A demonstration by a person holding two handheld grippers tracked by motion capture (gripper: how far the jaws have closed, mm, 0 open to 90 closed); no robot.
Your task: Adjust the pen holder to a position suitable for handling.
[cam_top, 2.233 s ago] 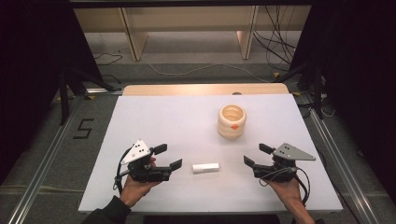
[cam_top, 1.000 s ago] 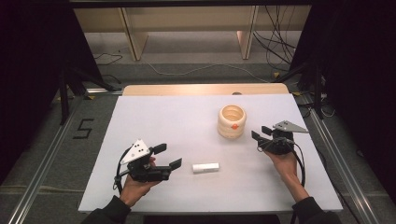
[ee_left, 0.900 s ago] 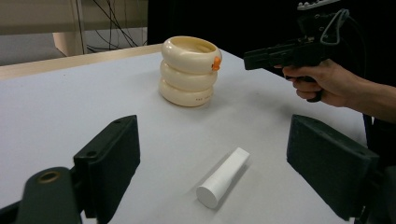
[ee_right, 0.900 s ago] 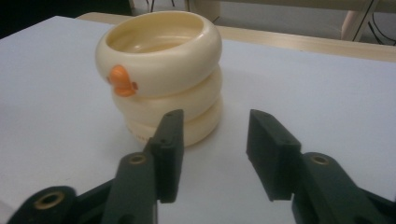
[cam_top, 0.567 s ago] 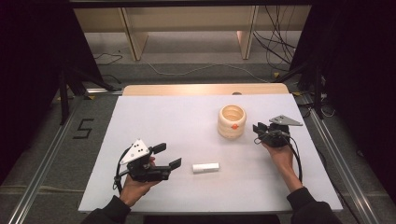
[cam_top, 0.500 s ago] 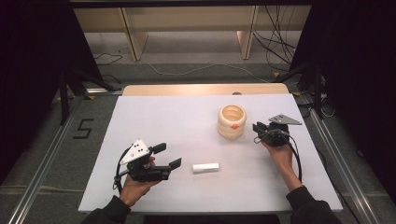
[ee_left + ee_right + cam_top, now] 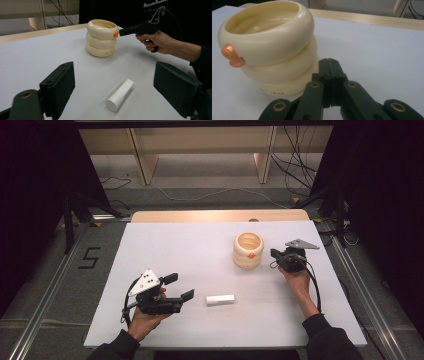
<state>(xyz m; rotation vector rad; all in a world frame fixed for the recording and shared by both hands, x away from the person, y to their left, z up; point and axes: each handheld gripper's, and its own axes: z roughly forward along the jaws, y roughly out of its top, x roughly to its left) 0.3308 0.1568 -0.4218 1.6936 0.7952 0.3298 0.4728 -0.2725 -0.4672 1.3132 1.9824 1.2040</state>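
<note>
Cream ringed cup (image 7: 272,47) reads "SWAN".

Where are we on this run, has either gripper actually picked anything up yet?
Done: nothing looks moved or grasped. The cream ringed cup stands upright on the white table, and the white cylinder lies flat and untouched. In hand: the right gripper, jaws shut and empty, sits right beside the cup, contact unclear. The left gripper is open, short of the cylinder. Left: every grasp and any placing.

Left gripper (image 7: 176,286) jaws apart, right gripper (image 7: 274,254) jaws together
</note>
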